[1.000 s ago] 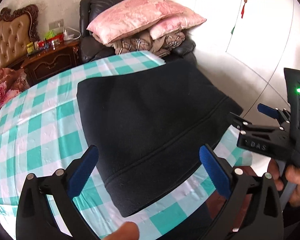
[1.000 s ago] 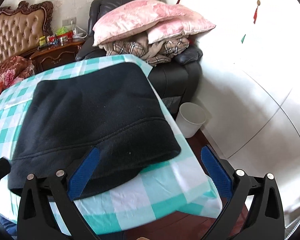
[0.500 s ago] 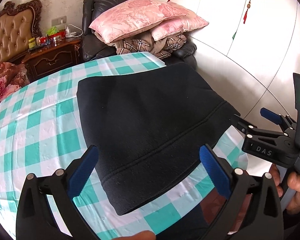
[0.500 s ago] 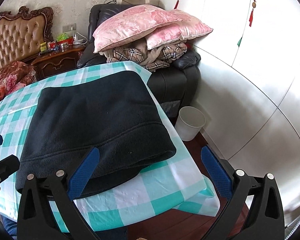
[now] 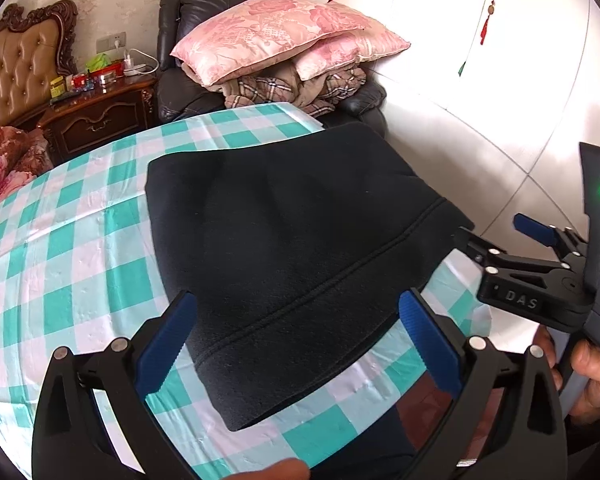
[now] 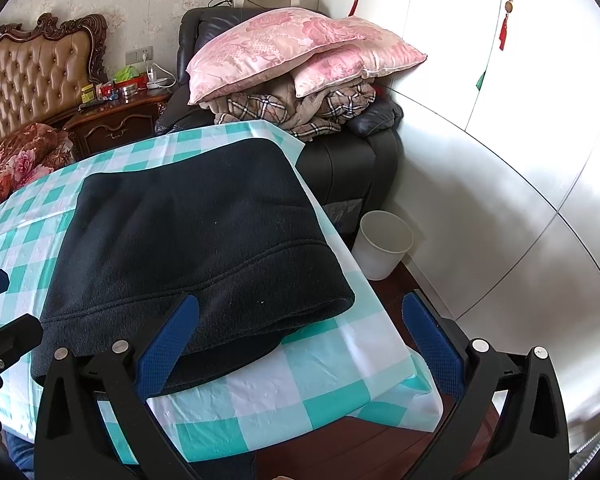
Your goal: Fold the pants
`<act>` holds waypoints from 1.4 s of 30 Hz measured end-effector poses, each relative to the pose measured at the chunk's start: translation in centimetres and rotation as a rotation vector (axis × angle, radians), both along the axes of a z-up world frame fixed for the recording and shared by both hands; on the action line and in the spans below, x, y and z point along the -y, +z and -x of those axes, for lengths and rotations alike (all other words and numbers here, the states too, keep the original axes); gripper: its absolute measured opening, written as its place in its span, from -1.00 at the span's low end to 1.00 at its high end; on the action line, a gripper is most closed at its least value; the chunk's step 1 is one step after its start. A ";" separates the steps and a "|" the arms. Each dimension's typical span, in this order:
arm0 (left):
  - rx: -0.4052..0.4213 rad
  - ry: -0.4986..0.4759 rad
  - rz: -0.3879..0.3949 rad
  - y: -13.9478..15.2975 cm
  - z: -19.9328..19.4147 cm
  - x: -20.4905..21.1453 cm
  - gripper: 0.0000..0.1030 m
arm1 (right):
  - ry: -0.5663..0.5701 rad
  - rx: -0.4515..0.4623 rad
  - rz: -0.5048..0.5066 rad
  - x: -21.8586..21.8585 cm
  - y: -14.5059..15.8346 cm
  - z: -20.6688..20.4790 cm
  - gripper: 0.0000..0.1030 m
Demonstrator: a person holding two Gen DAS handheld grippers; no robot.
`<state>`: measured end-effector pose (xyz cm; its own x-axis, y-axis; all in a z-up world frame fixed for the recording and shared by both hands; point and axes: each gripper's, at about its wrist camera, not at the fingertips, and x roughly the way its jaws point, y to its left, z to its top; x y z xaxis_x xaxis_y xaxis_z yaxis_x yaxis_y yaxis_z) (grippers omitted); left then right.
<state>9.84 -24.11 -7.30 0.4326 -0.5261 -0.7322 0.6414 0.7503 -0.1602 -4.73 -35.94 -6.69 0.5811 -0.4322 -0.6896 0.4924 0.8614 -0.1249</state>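
Hovering at the near edge of the surface (image 5: 72, 240), left claw (image 5: 296, 344) gapes wide, grasping nothing. Right claw (image 6: 300, 344) likewise spread and empty at the right corner. Black pants (image 6: 196, 240) lie folded flat on the checked cloth (image 6: 320, 392), just ahead of both. Pillows (image 6: 300, 48) on armchair behind; white bin (image 6: 384, 244) on floor.

Bright daylight washes out the white wardrobe doors (image 5: 500, 92) at right, with strong fisheye curvature and dark corners.
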 end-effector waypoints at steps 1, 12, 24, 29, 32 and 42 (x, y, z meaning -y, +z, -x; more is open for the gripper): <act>-0.006 -0.003 0.008 0.0 0.0 0.0 0.96 | 0.000 -0.001 -0.001 0.0 0.0 0.0 0.91; -0.014 -0.003 0.014 0.0 -0.1 -0.1 0.96 | 0.004 -0.003 -0.005 -0.1 -0.3 -0.1 0.91; -0.015 -0.002 0.014 -0.1 -0.1 -0.2 0.96 | 0.003 -0.004 -0.007 -0.2 -0.4 0.0 0.91; -0.015 -0.002 0.014 -0.1 -0.1 -0.2 0.96 | 0.003 -0.004 -0.009 -0.3 -0.4 0.0 0.91; -0.014 -0.001 0.014 -0.1 -0.1 -0.2 0.96 | 0.003 -0.004 -0.008 -0.3 -0.4 0.0 0.91; -0.013 0.006 0.018 0.1 -0.4 -0.1 0.96 | 0.003 -0.006 -0.010 -0.3 -0.4 0.0 0.91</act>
